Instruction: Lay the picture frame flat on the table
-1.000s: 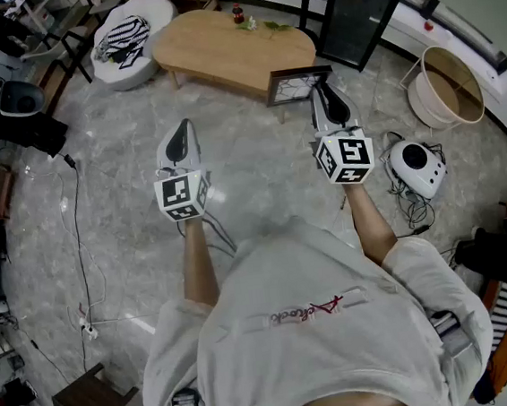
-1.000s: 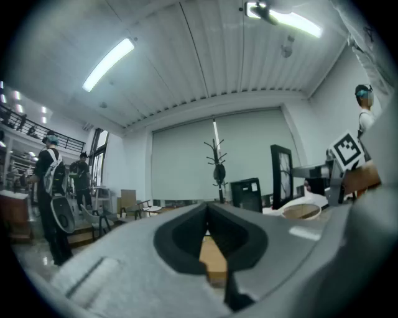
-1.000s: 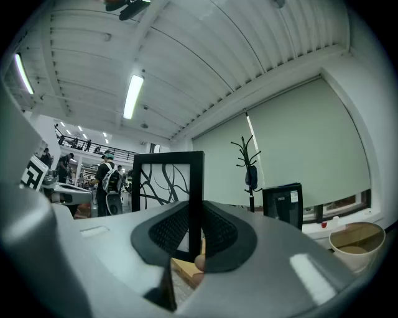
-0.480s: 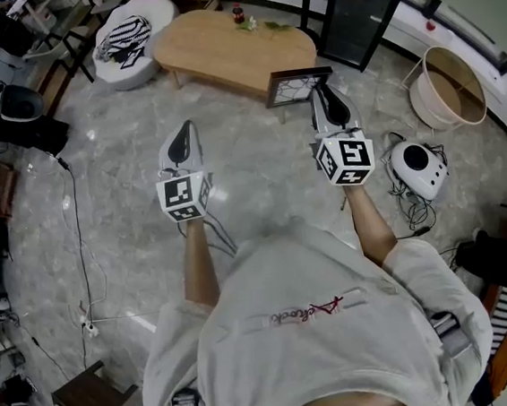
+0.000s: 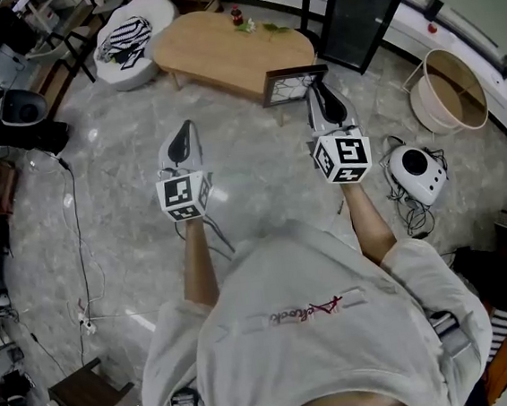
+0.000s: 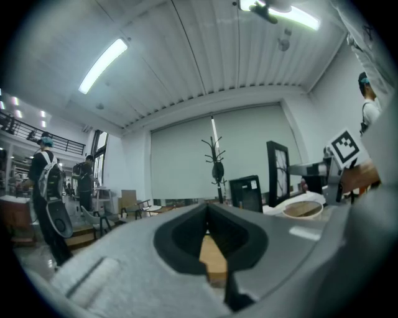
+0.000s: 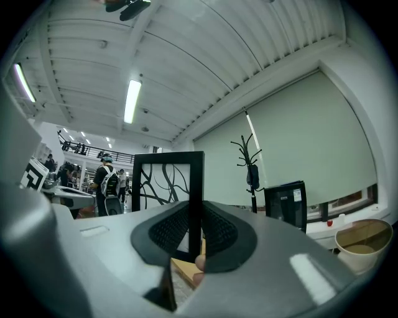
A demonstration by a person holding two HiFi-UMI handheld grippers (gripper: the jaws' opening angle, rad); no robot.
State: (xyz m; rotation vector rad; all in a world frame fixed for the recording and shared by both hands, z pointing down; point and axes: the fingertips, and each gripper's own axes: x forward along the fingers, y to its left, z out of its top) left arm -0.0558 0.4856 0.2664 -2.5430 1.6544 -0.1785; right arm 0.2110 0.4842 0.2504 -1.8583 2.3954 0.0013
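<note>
The right hand-held gripper (image 5: 318,90) is closed on the picture frame (image 5: 291,84) and grips it by its right side bar. In the right gripper view this black bar stands upright between the two dark pads of the hand-held gripper (image 7: 196,208), and the rest of the picture frame (image 7: 163,185), with black curved lines on a white ground, shows to the left of the jaws. In the head view the frame stands on its edge, not flat, at the near right end of the wooden counter (image 5: 220,52). I cannot tell if its lower edge touches the counter. The left hand-held gripper (image 5: 185,131) is over the grey floor (image 5: 117,194), well apart from the frame. In the left gripper view its jaws are together at the tips, with nothing between them (image 6: 208,208); only a part of the counter shows behind them. On the far side of the counter stand a small red bottle (image 5: 236,15) and some green leaves (image 5: 271,27). On the floor to the right lie a round basket (image 5: 444,87) and a white device (image 5: 417,170) with cables.
</note>
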